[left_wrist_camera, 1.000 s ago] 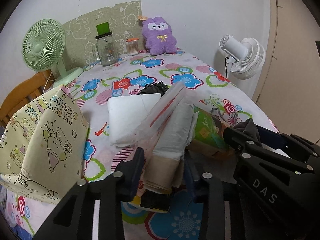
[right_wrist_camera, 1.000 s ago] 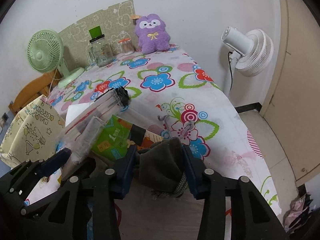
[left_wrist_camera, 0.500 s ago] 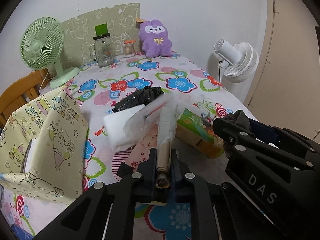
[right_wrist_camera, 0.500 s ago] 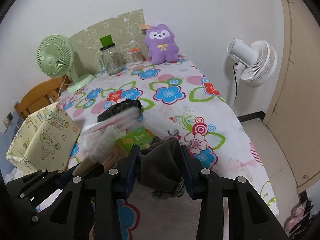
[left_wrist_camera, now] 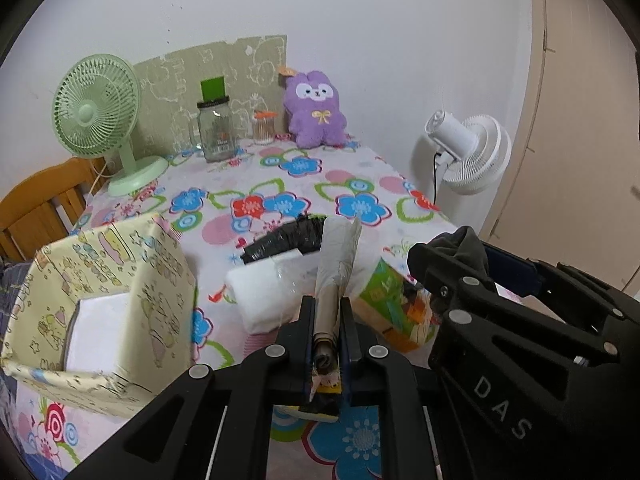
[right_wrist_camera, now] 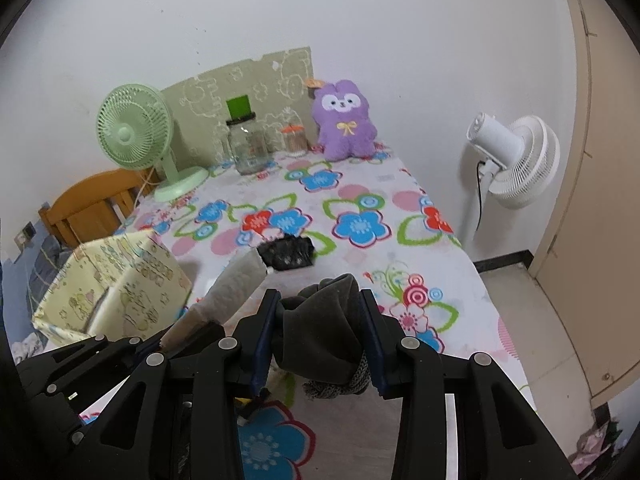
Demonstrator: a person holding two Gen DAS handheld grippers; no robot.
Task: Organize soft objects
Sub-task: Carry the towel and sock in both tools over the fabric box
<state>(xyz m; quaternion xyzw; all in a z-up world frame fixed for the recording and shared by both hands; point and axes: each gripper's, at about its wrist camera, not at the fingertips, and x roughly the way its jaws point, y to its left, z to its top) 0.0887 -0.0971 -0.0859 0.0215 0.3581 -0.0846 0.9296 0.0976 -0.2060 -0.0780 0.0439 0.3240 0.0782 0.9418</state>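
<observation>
The left gripper (left_wrist_camera: 326, 312) is clamped tight on a rolled pale cloth packet in clear wrap (left_wrist_camera: 336, 268), whose free end sticks up toward 12 o'clock above the floral table (left_wrist_camera: 360, 176). In the right wrist view the same packet (right_wrist_camera: 236, 284) slants out from the left gripper's black frame toward 1 o'clock, its tip near a crumpled black bag (right_wrist_camera: 288, 254) lying on the table. The right gripper (right_wrist_camera: 320, 336) stands partly closed, its blue-lined fingers (right_wrist_camera: 370, 332) pressing both sides of a bunched dark grey garment (right_wrist_camera: 320, 328) with a knitted cuff hanging below; in the left wrist view that garment (left_wrist_camera: 464, 246) shows at 3 o'clock, atop the right gripper's frame. Below the packet, at 10 o'clock from the left gripper's tips, a white folded pad (left_wrist_camera: 260, 296) rests on the table, and at 2 o'clock lies a green printed pack (left_wrist_camera: 384, 300). A yellow cartoon-print box (left_wrist_camera: 120, 280) stands open at 9 o'clock with something white inside. At the far edge, by the wall, sit a green fan (left_wrist_camera: 100, 108), a glass jar (left_wrist_camera: 216, 128) and a purple plush toy (left_wrist_camera: 314, 110).
</observation>
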